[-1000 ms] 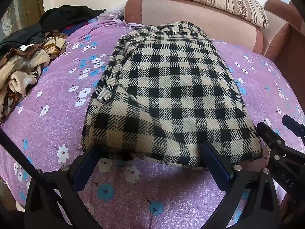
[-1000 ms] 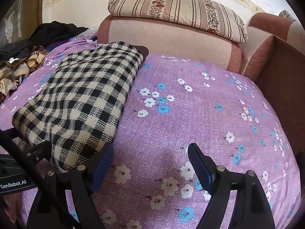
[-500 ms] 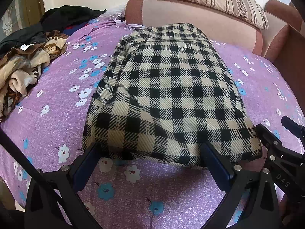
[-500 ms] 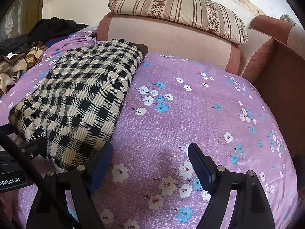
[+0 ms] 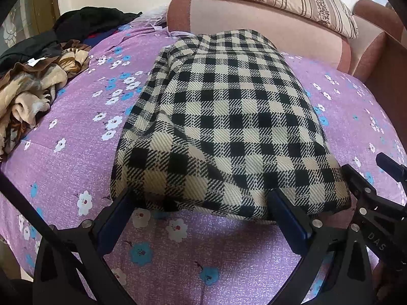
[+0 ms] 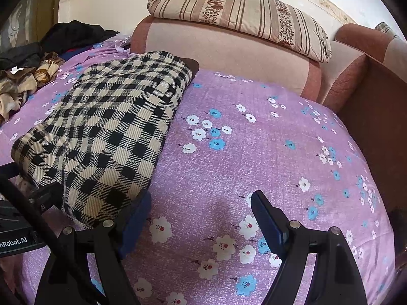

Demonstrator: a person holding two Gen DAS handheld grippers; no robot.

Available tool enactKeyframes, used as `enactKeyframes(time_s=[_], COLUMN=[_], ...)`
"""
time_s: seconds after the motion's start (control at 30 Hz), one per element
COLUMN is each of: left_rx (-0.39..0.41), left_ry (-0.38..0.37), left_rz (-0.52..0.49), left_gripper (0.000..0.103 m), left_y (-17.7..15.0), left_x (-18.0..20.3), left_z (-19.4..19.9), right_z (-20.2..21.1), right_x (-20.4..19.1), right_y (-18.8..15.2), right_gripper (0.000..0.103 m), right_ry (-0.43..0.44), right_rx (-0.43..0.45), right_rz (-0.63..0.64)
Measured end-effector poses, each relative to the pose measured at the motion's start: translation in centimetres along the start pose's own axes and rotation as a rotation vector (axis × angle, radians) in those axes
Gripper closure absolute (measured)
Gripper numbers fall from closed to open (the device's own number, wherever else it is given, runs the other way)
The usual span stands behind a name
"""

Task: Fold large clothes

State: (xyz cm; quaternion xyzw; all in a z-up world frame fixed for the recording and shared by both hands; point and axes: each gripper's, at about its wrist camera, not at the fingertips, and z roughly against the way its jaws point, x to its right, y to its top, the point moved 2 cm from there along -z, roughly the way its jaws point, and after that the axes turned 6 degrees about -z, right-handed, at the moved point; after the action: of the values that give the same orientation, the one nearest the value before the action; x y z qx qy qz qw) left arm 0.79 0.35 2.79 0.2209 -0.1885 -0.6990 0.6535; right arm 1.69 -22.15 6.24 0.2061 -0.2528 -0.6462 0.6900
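A black-and-cream checked garment [image 5: 229,127] lies folded into a long thick rectangle on the purple flowered bed sheet [image 5: 76,157]. My left gripper [image 5: 201,203] is open, with both blue-padded fingertips right at the garment's near edge and only sheet in the gap. In the right wrist view the garment [image 6: 106,132] lies at the left. My right gripper [image 6: 201,198] is open over bare sheet, its left finger [image 6: 134,216] beside the garment's near right corner. The right gripper's black frame [image 5: 368,195] shows at the right of the left wrist view.
A heap of tan, brown and black clothes [image 5: 33,81] lies at the far left of the bed. A pink padded headboard [image 6: 229,53] with a striped pillow [image 6: 241,12] on top stands behind. A brown wooden side panel [image 6: 376,117] borders the right.
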Motion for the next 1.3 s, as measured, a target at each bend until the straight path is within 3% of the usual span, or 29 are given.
enactKeyframes(time_s=[0.37, 0.97, 1.3], left_rx=[-0.005, -0.008, -0.069], left_ry=[-0.003, -0.005, -0.032], left_rz=[0.008, 0.005, -0.014], left_gripper=[0.0, 0.0, 0.0], left_y=[-0.1, -0.1, -0.9], left_x=[-0.1, 0.0, 0.8], left_z=[-0.1, -0.2, 0.1], right_z=[0.0, 0.3, -0.4], right_x=[-0.2, -1.5, -1.0], right_y=[-0.1, -0.5, -0.5], right_gripper=[0.018, 0.018, 0.018], right_ry=[-0.01, -0.096, -0.092], right_rx=[0.002, 0.03, -0.014], right_rz=[0.01, 0.111, 0.094])
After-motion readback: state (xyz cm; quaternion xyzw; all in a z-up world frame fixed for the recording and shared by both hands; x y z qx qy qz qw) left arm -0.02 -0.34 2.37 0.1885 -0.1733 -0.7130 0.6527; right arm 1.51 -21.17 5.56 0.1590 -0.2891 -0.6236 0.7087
